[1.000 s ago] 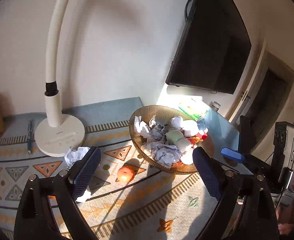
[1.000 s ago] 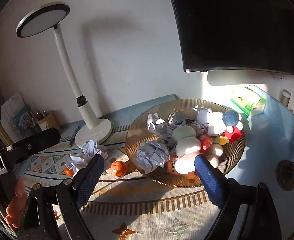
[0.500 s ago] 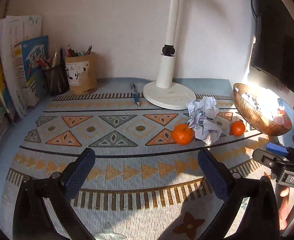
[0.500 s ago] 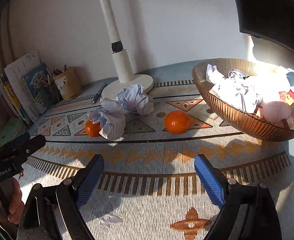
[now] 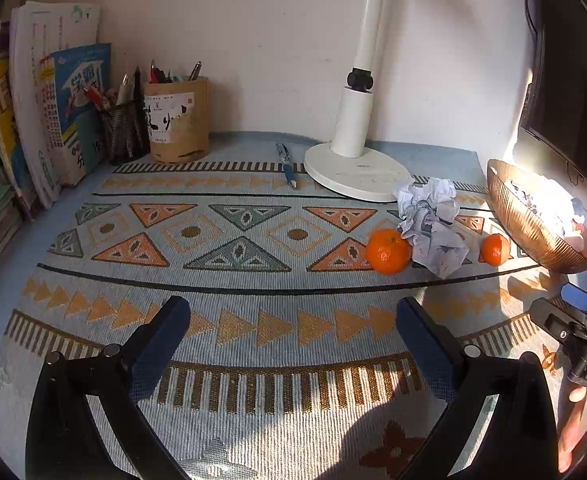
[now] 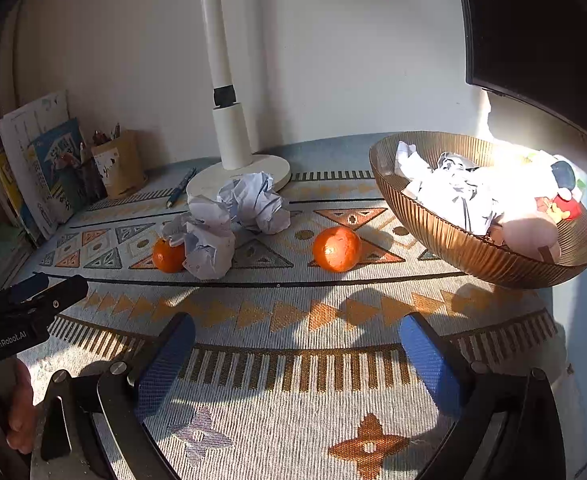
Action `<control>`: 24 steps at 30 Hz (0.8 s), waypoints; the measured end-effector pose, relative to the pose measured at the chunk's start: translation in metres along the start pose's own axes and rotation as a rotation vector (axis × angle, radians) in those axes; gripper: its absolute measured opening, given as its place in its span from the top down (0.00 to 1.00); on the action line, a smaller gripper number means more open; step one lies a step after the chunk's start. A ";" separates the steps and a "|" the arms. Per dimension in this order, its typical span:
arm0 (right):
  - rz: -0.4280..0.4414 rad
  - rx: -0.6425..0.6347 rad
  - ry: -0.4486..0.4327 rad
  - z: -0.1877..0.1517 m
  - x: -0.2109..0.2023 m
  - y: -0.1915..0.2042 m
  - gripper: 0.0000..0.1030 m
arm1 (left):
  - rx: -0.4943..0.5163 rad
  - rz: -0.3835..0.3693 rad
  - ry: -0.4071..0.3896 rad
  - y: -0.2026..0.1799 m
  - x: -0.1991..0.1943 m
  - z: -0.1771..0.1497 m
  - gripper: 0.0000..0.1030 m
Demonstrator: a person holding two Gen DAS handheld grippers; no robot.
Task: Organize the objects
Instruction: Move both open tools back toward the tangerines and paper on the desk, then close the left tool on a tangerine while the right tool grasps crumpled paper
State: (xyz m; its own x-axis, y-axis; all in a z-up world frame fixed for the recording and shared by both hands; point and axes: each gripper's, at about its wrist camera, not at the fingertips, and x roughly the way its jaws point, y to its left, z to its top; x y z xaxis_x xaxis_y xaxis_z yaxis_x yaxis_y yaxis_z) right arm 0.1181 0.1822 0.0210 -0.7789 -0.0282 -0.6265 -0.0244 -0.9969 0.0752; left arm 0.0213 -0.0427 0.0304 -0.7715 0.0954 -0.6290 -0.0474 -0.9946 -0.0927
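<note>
Through the left wrist view, we hold our left gripper [image 5: 291, 322] spread wide and empty above the patterned mat [image 5: 229, 240]. Far right of it lie a tangerine [image 5: 388, 251], crumpled paper [image 5: 431, 222] touching it, and a second tangerine [image 5: 494, 249] just beside the bowl [image 5: 529, 228].

From the right wrist view, our right gripper [image 6: 295, 346] is likewise parted and holding nothing, with the nearer tangerine [image 6: 336, 249] ahead, between the paper [image 6: 229, 220] and the bowl [image 6: 473, 248]. We judge this fruit the easiest first pick: straddle it squarely, close gently so it doesn't roll, then lift clear of the rim.
</note>
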 end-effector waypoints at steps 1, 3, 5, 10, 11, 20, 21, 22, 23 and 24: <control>-0.002 -0.003 -0.001 0.000 0.000 0.001 0.00 | -0.004 -0.002 -0.002 0.001 -0.001 0.000 0.01; 0.002 -0.023 -0.012 0.000 -0.002 0.004 0.01 | -0.002 -0.008 -0.003 0.000 -0.001 0.000 0.01; 0.052 -0.060 -0.007 0.001 -0.002 0.010 0.01 | 0.016 -0.020 0.002 -0.003 0.000 0.000 0.01; 0.291 -0.003 0.136 0.026 0.012 0.014 0.11 | 0.132 -0.154 0.181 -0.020 0.025 0.005 0.02; 0.321 0.021 0.159 0.035 0.017 0.014 0.11 | 0.146 -0.177 0.203 -0.022 0.029 0.009 0.04; 0.358 0.099 0.295 0.074 0.095 0.038 0.23 | 0.356 -0.257 0.202 -0.048 0.069 0.043 0.16; 0.347 0.096 0.292 0.075 0.100 0.041 0.23 | 0.361 -0.253 0.207 -0.049 0.075 0.044 0.18; 0.338 0.095 0.287 0.076 0.104 0.043 0.23 | 0.356 -0.256 0.210 -0.050 0.080 0.045 0.18; 0.338 0.098 0.288 0.077 0.109 0.044 0.23 | 0.345 -0.270 0.214 -0.049 0.085 0.047 0.18; 0.342 0.102 0.295 0.077 0.115 0.045 0.23 | 0.335 -0.289 0.225 -0.049 0.091 0.048 0.18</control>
State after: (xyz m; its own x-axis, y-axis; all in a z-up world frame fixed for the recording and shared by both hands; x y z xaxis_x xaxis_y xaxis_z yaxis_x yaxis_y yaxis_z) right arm -0.0209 0.1399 0.0121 -0.5414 -0.3887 -0.7456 0.1299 -0.9148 0.3825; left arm -0.0773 0.0124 0.0149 -0.5423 0.3392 -0.7687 -0.4687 -0.8814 -0.0582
